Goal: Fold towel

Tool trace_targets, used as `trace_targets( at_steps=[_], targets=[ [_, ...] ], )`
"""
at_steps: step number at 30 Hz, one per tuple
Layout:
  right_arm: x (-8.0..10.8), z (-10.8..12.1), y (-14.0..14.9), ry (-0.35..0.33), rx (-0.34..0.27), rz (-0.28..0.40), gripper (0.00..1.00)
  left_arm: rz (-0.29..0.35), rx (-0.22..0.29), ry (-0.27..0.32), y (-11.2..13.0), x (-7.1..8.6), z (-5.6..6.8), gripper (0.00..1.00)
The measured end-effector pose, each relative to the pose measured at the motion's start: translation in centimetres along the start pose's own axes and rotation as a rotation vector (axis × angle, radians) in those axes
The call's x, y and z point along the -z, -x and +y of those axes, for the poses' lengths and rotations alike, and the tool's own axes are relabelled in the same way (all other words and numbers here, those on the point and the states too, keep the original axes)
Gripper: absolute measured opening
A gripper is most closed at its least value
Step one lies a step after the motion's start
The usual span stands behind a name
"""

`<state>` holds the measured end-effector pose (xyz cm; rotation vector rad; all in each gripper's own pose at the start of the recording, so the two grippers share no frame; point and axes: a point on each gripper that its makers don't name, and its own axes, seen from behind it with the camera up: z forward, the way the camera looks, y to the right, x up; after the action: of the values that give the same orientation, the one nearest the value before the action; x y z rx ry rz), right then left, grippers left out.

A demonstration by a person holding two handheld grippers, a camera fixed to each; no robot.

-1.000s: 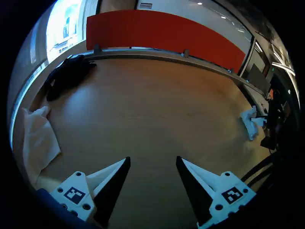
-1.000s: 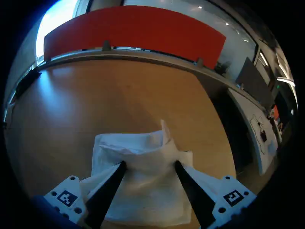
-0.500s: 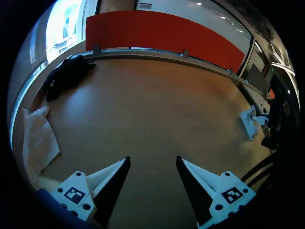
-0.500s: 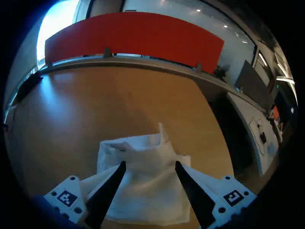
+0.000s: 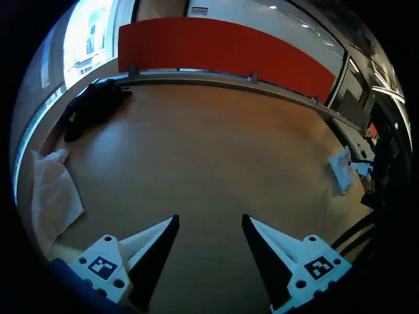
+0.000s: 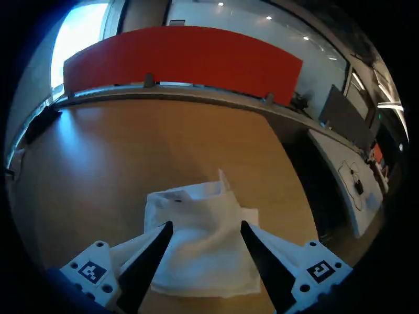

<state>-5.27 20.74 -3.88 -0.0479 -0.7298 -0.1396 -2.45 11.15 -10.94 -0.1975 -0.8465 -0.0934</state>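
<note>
Gaping wide and empty, my right gripper [image 6: 206,224] hangs over the crumpled towel [image 6: 204,251] on the table [image 6: 131,146], its peaked corner pointing away; my left gripper [image 5: 209,216] gapes over bare wood

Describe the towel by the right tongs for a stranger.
On the wooden table before the red divider, look toward the right end. The white towel lies rumpled there, one corner poking up, at the right tongs; the other white cloth lies far left near a black bundle.

Black wedge jaws; white mounts [image 5: 112,251] w/ square tags [image 5: 102,267], screws [image 5: 119,283].
</note>
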Motion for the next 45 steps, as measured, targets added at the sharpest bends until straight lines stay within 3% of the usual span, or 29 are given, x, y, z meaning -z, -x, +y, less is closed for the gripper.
trace_targets(
  at_steps=[14,23,36,45],
  targets=[
    [5.2,-2.3,1.0,0.022,-0.030,0.061,1.00,0.027,-0.014,0.013,-0.9,0.1,0.2,0.88],
    [6.9,-3.2,0.1,0.035,-0.037,0.116,1.00,0.053,-0.030,0.014,-1.3,0.3,0.1,0.88],
    [9.8,-4.6,-5.7,0.072,-0.061,0.392,1.00,0.158,-0.042,-0.020,-3.6,0.6,-0.8,0.88],
    [10.8,-7.0,-8.9,0.036,-0.068,0.495,1.00,0.288,-0.043,-0.048,-6.5,1.4,-1.4,0.88]
  ],
)
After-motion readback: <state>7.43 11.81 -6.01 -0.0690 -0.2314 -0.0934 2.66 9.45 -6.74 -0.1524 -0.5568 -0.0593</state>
